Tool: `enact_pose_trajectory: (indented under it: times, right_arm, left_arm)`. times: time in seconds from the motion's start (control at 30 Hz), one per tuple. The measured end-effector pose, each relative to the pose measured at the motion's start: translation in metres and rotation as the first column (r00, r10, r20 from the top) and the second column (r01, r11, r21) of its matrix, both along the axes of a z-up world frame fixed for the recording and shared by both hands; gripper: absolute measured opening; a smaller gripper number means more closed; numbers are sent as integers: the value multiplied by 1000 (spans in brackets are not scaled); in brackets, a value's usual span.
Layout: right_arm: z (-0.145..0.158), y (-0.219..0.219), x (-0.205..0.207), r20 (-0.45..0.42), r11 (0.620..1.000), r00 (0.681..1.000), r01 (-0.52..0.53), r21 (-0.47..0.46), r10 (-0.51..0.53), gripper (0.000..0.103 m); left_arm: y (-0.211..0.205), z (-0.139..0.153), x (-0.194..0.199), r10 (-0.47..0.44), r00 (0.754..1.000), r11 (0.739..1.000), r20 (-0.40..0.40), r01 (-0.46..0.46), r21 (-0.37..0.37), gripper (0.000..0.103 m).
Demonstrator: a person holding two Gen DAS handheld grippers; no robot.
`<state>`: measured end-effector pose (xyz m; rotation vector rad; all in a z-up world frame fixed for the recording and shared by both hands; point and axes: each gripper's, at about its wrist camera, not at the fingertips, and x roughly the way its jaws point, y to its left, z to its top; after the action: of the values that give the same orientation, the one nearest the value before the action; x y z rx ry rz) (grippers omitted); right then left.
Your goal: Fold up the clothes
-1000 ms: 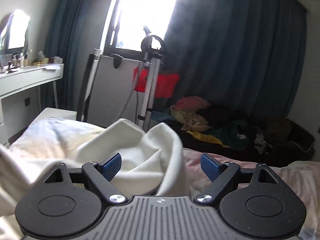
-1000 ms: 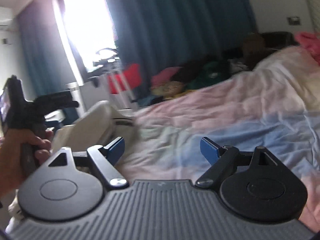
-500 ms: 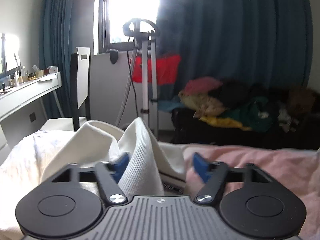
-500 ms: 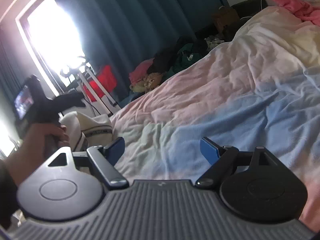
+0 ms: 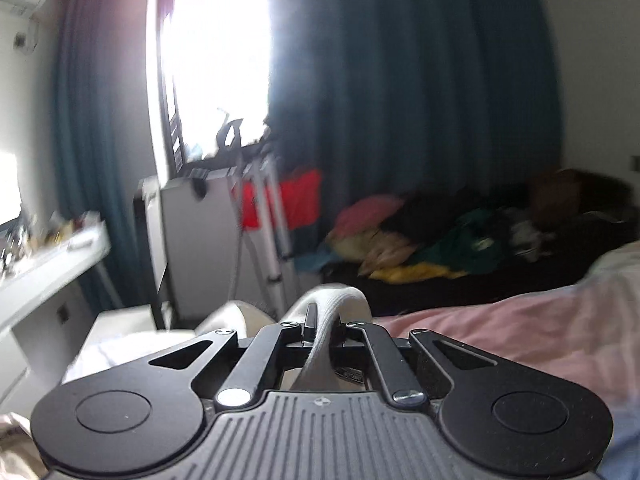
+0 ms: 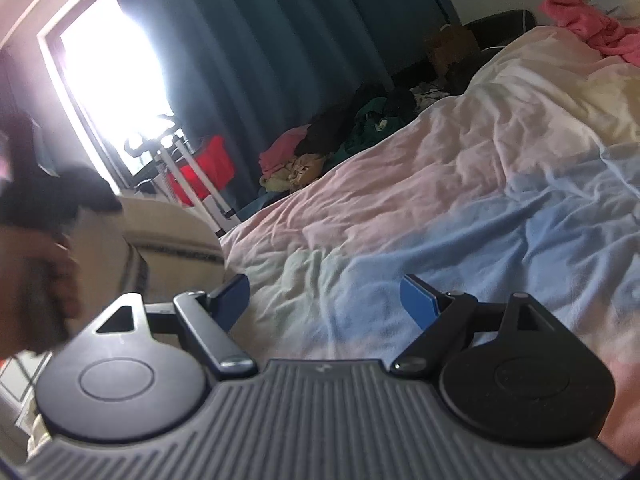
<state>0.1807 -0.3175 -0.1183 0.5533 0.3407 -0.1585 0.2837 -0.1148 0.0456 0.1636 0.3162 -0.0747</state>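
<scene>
Cream ribbed knit garment (image 5: 334,322) sits pinched in the left gripper (image 5: 322,326), whose jaws are drawn close together on a raised fold of the cloth at the near edge of the bed with the pink and pale blue rumpled sheet (image 6: 440,216). From the right wrist view the same garment (image 6: 168,240) shows as a bunched cream heap with a dark stripe, lying at the left side of the bed beside the person's left hand (image 6: 36,280), which is blurred. The right gripper (image 6: 324,300) hangs with its blue-padded jaws spread wide and nothing between them, above bare sheet and apart from the garment. By my reading the step in hand is the pick-up: one edge is secured, the garment not yet spread. The next move likely calls for the right gripper to reach left and take a second edge or corner, so the cloth can be lifted and laid flat for folding
</scene>
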Motion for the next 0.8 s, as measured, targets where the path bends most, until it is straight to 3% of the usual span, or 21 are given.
enact_pose_trajectory:
  times: [0.17, 0.27, 0.33, 0.47, 0.6, 0.7, 0.8]
  right_arm:
    - [7, 7, -13, 30, 999, 999, -12, -43, 14, 84]
    - [11, 6, -19, 39, 999, 999, -12, -44, 14, 84]
    - [12, 6, -22, 41, 999, 999, -21, -42, 23, 84]
    - [10, 7, -28, 26, 998, 997, -67, -16, 68, 84]
    - [0, 1, -29, -17, 989, 993, -118, 84, 120, 84]
    - [-14, -12, -23, -57, 958, 987, -127, 258, 147, 85]
    - [-34, -25, -14, -77, 890, 985, -105, 443, 155, 84]
  left_arm:
    - [28, 12, -102, -146, 988, 986, 43, 148, -70, 2]
    - [45, -8, -166, -220, 974, 971, 48, 224, -83, 2]
    - [59, -31, -198, -253, 968, 960, 0, 251, -125, 2]
    - [77, -84, -224, -297, 949, 944, -106, 275, -184, 4]
    - [98, -104, -220, -297, 938, 923, -178, 234, -306, 12]
    - [112, -107, -218, -301, 929, 901, -215, 204, -382, 29]
    - [121, -103, -224, -319, 923, 888, -215, 212, -409, 59]
